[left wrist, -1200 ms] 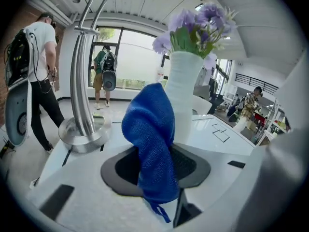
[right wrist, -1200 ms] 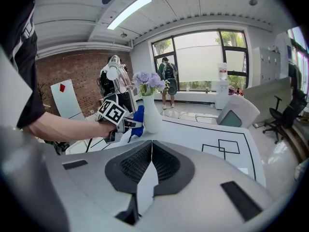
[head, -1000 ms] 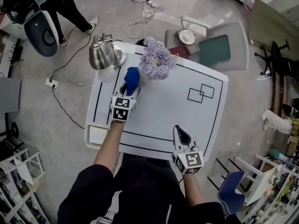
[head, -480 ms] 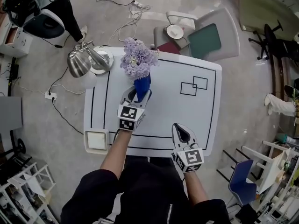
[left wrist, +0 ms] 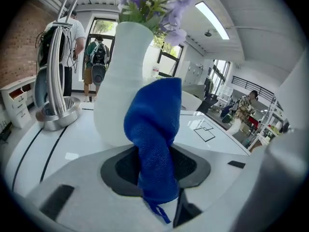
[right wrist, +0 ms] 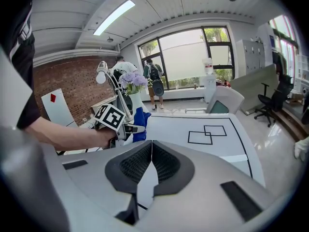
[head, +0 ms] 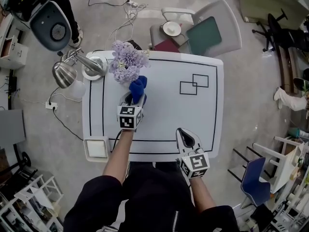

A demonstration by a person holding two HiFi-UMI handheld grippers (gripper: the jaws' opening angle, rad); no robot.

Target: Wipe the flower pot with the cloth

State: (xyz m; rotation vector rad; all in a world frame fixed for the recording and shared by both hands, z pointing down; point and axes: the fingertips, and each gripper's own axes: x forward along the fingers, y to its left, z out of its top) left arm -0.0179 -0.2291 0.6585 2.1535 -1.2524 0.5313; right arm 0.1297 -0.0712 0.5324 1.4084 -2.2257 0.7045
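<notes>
Blue terry cloth [left wrist: 153, 129] is the working item, but the sequence starts at the near table edge. There the right gripper [head: 187, 140] rests with its jaws closed together on nothing, well apart from the work. Farther in, over the white table [head: 169, 120], the left gripper [head: 133, 100] has its jaws clamped on the lower end of the cloth, which stands up and folds over at the top. The flower pot [left wrist: 116, 81] stands directly ahead of the left gripper, just behind the cloth, on the far left part of the table. The folded top of the cloth appears to touch the pot's lower body. The pot's long axis is upright, so wiping strokes probably need to run up and down or around its wall. The left gripper is clearly the nearer one. Purple flowers [head: 126, 62] fill the pot's mouth, and a metal desk lamp [head: 65, 74] stands beyond to the left. Count: two grippers, one cloth, one pot, one bunch of flowers, one lamp.
</notes>
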